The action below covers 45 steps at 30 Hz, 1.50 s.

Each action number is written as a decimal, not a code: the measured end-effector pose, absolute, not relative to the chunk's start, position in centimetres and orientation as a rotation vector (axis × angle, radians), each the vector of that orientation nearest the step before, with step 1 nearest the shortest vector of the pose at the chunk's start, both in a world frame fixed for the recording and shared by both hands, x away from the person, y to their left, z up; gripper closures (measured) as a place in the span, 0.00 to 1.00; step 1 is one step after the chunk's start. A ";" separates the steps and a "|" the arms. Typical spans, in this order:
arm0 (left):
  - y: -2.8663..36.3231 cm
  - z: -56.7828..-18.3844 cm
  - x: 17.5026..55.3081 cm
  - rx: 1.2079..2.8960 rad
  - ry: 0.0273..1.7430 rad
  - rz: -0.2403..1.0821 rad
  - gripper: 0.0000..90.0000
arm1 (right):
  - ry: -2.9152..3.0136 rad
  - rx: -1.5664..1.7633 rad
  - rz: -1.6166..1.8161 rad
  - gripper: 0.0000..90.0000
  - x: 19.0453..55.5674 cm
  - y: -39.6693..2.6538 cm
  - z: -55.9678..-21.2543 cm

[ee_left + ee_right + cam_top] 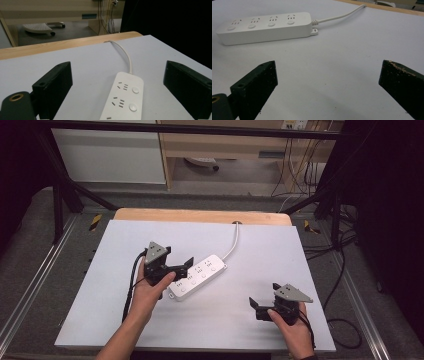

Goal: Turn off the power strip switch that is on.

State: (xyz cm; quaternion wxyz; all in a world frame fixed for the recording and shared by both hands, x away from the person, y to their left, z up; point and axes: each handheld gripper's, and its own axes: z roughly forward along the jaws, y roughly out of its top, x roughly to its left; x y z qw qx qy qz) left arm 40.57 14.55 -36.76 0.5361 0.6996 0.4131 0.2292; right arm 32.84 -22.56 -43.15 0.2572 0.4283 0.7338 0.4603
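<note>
A white power strip [197, 276] lay flat near the middle of the counter [260, 255], set at a slant, with four sockets and four round buttons on its top. Its white cable [234, 241] ran from the far end toward the wooden back edge [200, 216] of the counter. The left tongs [187, 268] stood wide open just over the near part of the strip, with the strip between the jaws in the left gripper view. The right tongs [254, 306] were also wide open, well apart from the strip, holding nothing.
</note>
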 end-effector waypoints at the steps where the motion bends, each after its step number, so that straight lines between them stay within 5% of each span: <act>1: 14.5 -36.8 40.7 1.664 0.986 0.544 0.09 | 1.990 1.165 1.249 0.03 32.8 -22.6 -43.1; 25: 11.7 -36.8 42.4 1.706 0.973 0.541 0.11 | 1.993 1.169 1.249 0.02 32.9 -22.7 -43.1; 45: 10.3 -37.9 42.9 1.754 0.983 0.541 0.25 | 1.988 1.177 1.249 0.02 32.9 -23.0 -43.1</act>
